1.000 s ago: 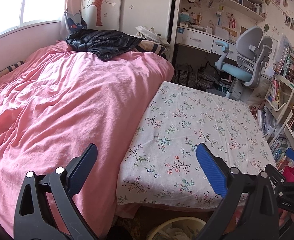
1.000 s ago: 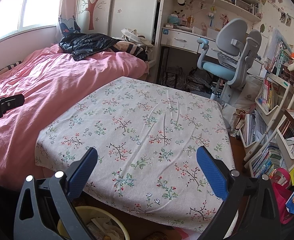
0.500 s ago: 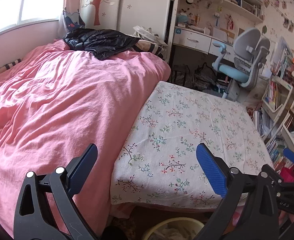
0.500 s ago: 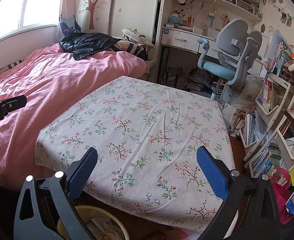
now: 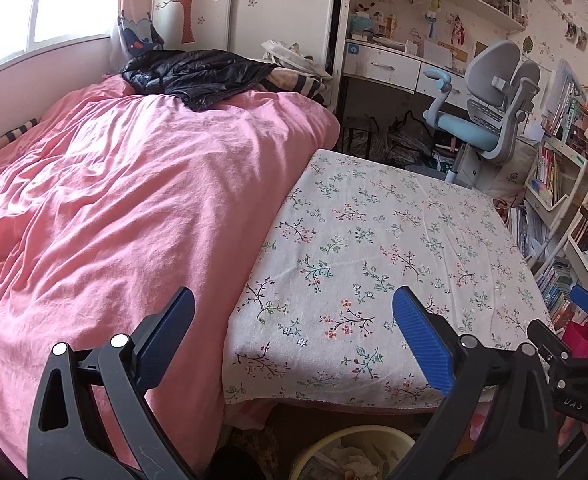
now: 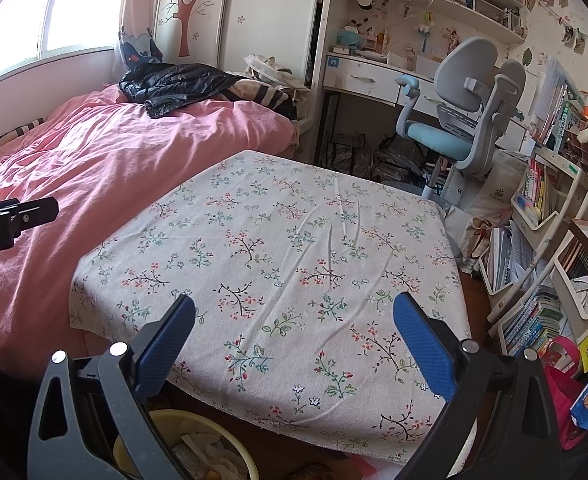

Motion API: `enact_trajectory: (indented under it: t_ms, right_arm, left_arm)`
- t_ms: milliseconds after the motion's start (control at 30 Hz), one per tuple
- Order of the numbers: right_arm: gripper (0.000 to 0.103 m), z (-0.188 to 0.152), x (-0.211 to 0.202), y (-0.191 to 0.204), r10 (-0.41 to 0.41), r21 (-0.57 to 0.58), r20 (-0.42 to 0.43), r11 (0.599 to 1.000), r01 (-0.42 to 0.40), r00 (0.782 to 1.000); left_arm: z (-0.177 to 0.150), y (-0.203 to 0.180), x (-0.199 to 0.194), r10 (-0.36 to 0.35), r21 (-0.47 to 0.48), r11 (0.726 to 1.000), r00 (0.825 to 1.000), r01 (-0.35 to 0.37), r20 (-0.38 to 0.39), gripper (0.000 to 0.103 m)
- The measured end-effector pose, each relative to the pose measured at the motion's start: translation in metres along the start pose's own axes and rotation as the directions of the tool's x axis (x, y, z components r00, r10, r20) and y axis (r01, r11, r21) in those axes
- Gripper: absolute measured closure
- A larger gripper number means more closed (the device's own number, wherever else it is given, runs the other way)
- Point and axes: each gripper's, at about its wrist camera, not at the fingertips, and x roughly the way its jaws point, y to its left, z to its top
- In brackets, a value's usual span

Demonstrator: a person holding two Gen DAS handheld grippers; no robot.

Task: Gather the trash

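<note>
A pale yellow waste bin [image 5: 345,454] with crumpled paper inside sits on the floor below the table's near edge; the right wrist view shows the bin [image 6: 198,446] at lower left. My left gripper [image 5: 292,334] hangs open over the seam between bed and table, nothing between its blue pads. My right gripper [image 6: 294,336] is open above the near part of the floral tablecloth [image 6: 294,248], also empty. No loose trash shows on the cloth. The right gripper's tip [image 5: 587,308] appears at the right edge of the left view.
A pink duvet [image 5: 106,208] covers the bed on the left, with a black jacket [image 5: 198,74] at its far end. Behind the table stand a grey-blue desk chair [image 6: 461,120] and a white desk [image 6: 369,76]. Shelves of books [image 6: 549,272] crowd the right side.
The left gripper has drifted slightly left and back, so more of the pink bed fills its view. The right gripper has barely moved. Both stay open.
</note>
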Motion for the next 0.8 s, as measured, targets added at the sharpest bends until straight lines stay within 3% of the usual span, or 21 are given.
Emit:
enact_trajectory:
  t_ms: [800]
  right_arm:
    - [0.008, 0.0017, 0.0014, 0.0027, -0.001, -0.002, -0.001, 1.0, 0.001, 1.0]
  left_arm:
    - [-0.0024, 0.0026, 0.0073, -0.005, -0.016, 1.0, 0.999, 0.005, -0.033, 0.007]
